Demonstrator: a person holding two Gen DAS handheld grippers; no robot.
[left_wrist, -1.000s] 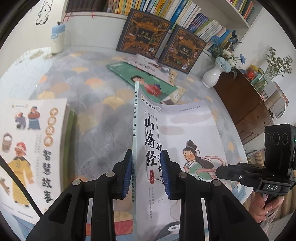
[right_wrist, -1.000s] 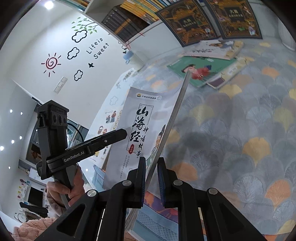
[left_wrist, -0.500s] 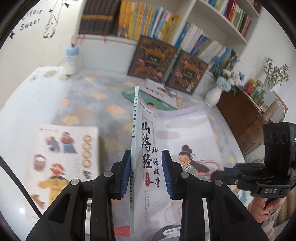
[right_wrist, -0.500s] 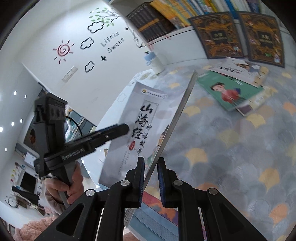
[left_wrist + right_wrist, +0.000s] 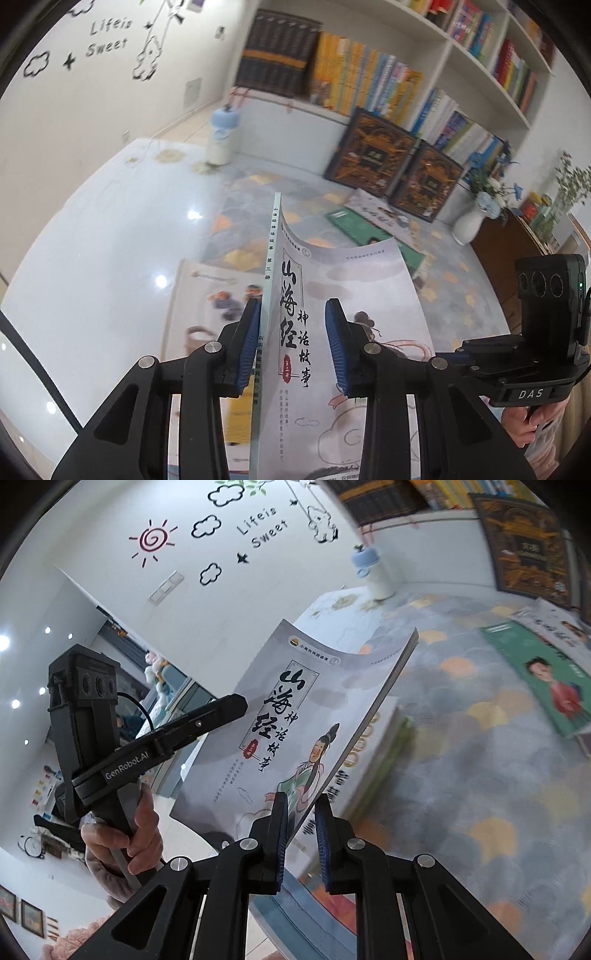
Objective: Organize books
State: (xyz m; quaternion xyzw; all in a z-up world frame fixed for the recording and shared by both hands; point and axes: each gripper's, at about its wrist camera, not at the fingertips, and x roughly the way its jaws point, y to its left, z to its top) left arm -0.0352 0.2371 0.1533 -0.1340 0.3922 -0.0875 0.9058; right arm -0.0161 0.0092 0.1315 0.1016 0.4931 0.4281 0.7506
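Grey-white book (black calligraphy, green spine); grey rug, orange fans

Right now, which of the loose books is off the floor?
The grey book with the long-haired figure, standing upright between both claws; the green one and the others lie flat on the rug.

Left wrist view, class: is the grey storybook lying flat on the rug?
No, the grey storybook stands upright on edge, raised above the rug.

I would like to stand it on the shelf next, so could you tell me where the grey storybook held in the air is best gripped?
Grip the grey storybook low on its stiff spine edge, coming from below as the left gripper is placed; the free upper corner already curls, so the fore-edge flexes.
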